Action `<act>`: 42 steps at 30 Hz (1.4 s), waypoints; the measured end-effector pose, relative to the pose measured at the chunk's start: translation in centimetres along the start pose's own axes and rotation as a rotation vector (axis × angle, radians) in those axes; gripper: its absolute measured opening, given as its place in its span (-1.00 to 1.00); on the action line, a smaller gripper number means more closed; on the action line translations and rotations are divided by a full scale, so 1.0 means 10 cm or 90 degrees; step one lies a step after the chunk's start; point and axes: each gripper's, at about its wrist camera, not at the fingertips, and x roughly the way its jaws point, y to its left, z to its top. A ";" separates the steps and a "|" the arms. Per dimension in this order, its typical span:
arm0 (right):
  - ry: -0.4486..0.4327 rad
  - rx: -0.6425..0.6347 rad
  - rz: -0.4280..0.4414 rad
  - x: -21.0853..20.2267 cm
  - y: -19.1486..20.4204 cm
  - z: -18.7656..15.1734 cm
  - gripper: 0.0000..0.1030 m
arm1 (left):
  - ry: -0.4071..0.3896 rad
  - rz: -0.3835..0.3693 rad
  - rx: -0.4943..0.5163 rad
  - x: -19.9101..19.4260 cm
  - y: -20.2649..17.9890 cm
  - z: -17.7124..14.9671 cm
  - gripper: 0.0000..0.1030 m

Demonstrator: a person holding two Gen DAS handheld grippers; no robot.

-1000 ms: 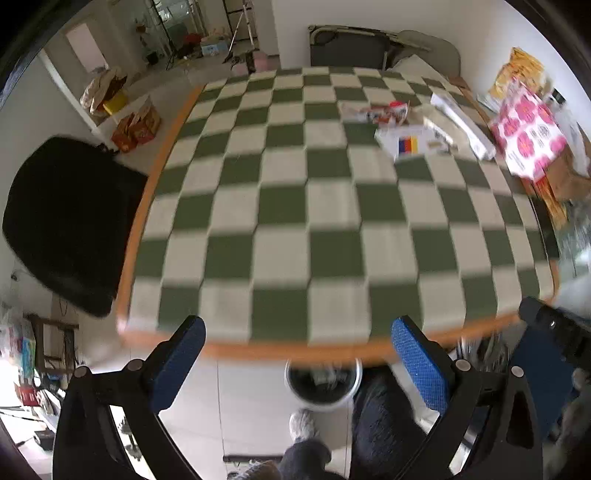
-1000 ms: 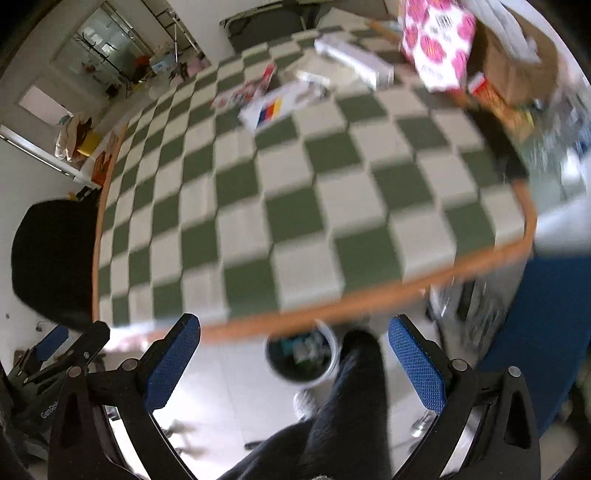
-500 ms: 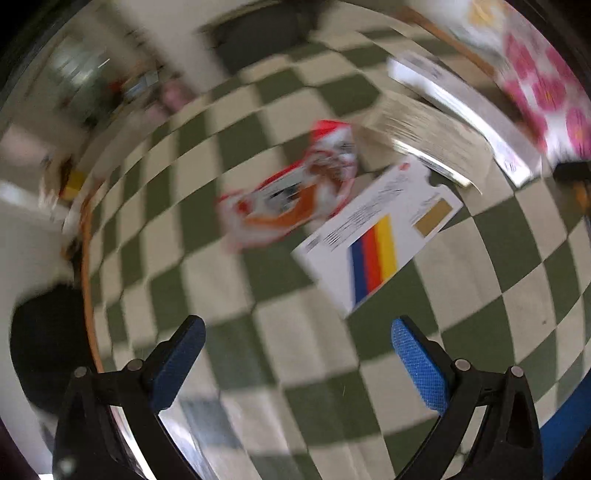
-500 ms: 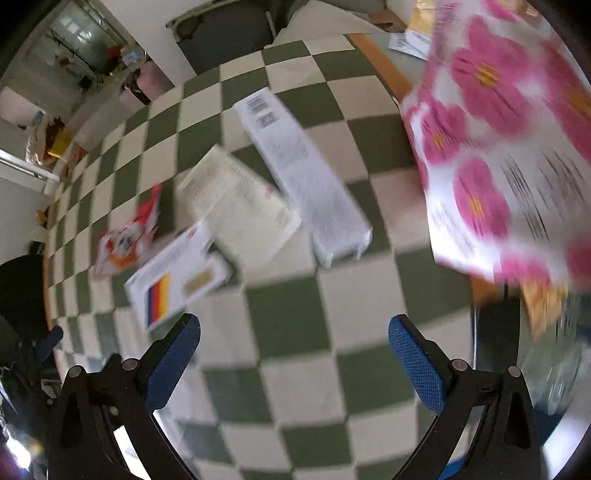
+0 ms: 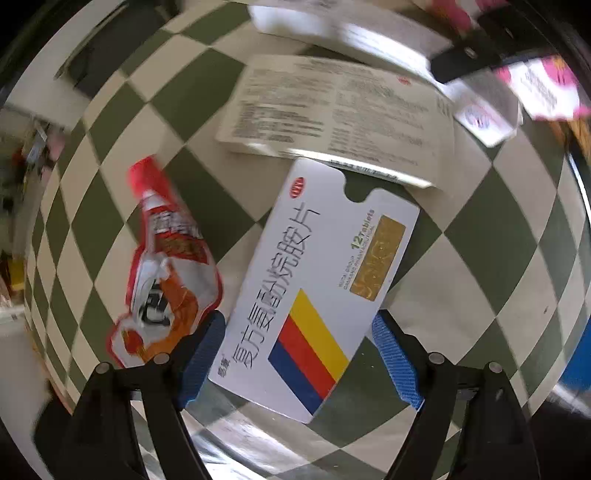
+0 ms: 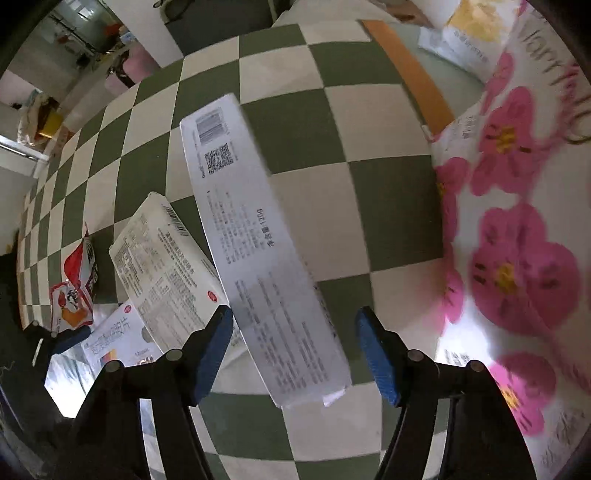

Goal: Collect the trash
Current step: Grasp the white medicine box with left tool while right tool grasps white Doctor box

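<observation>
A flat white medicine carton (image 5: 314, 288) with blue, red and yellow stripes lies on the green-and-white checked table (image 5: 491, 236). My left gripper (image 5: 299, 362) is open, its blue pads either side of the carton's near end. A red-and-orange snack pouch (image 5: 166, 266) lies just left of it. A white printed box (image 5: 332, 114) lies behind. In the right wrist view a long white box (image 6: 255, 243) lies between the open fingers of my right gripper (image 6: 295, 354). The printed box (image 6: 162, 266), the pouch (image 6: 74, 291) and the carton (image 6: 114, 339) lie to its left.
A pink-flowered bag (image 6: 517, 240) stands close on the right of the long box. The table's orange edge (image 6: 410, 74) runs at the back right. A dark chair (image 6: 218, 18) stands beyond the far edge. The left gripper's body (image 6: 55, 339) shows at lower left.
Both grippers have moved from the table's near edge across to the trash at the far right and come down close. Each now straddles a box, with its jaws narrower than before.
</observation>
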 end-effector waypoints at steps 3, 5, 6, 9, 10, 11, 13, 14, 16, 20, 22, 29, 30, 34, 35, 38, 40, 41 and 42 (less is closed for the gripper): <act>0.017 -0.005 -0.001 0.12 0.01 0.02 0.36 | 0.010 -0.009 0.032 0.01 -0.05 0.04 0.61; 0.010 -0.001 0.011 0.11 0.01 0.01 0.15 | 0.009 -0.019 0.041 0.01 -0.07 0.07 0.56; 0.010 0.000 0.019 0.10 0.01 0.00 0.15 | 0.006 -0.022 0.046 0.00 -0.09 0.10 0.52; 0.008 -0.001 0.007 0.04 0.00 -0.06 0.14 | -0.001 -0.030 0.035 -0.01 -0.10 0.07 0.48; 0.014 0.005 0.004 0.03 -0.02 -0.11 0.14 | 0.002 -0.038 0.019 -0.01 -0.09 0.05 0.48; 0.019 0.010 -0.001 0.02 -0.02 -0.15 0.14 | 0.005 -0.045 -0.014 -0.01 -0.08 0.02 0.48; 0.028 0.022 -0.004 -0.05 -0.05 -0.30 0.14 | 0.030 -0.073 -0.112 0.00 -0.06 -0.09 0.48; 0.031 0.026 -0.005 -0.07 -0.06 -0.36 0.14 | 0.041 -0.086 -0.157 0.01 -0.03 -0.16 0.48; 0.044 0.043 -0.001 -0.12 -0.11 -0.56 0.14 | 0.069 -0.118 -0.277 0.04 0.03 -0.30 0.48; 0.071 0.049 -0.001 -0.10 -0.08 -0.77 0.16 | 0.053 -0.100 -0.316 0.01 -0.08 -0.37 0.49; 0.083 0.040 -0.014 -0.06 -0.07 -0.75 0.17 | 0.038 -0.053 -0.264 -0.03 -0.20 -0.29 0.49; 0.067 -0.057 -0.067 0.02 0.18 -0.58 0.15 | 0.039 0.015 -0.139 0.00 -0.49 0.02 0.53; 0.068 -0.066 -0.067 0.04 0.20 -0.57 0.01 | 0.032 0.007 -0.142 -0.02 -0.51 -0.01 0.47; 0.056 -0.066 -0.054 0.05 0.31 -0.58 -0.01 | 0.013 -0.017 -0.206 -0.07 -0.34 -0.01 0.25; 0.054 -0.058 -0.049 0.04 0.29 -0.60 -0.01 | 0.014 -0.025 -0.232 -0.07 -0.27 -0.08 0.15; 0.056 -0.007 -0.029 -0.02 0.12 -0.65 -0.01 | 0.026 -0.046 -0.353 -0.07 -0.17 -0.24 0.09; 0.073 0.036 -0.002 -0.03 0.02 -0.78 -0.01 | 0.035 -0.083 -0.436 -0.03 -0.12 -0.36 0.09; 0.081 0.048 0.009 -0.02 -0.01 -0.83 -0.01 | 0.037 -0.095 -0.459 -0.01 -0.13 -0.40 0.08; 0.091 0.059 0.017 0.00 -0.03 -0.89 0.00 | 0.036 -0.095 -0.465 0.00 -0.14 -0.42 0.08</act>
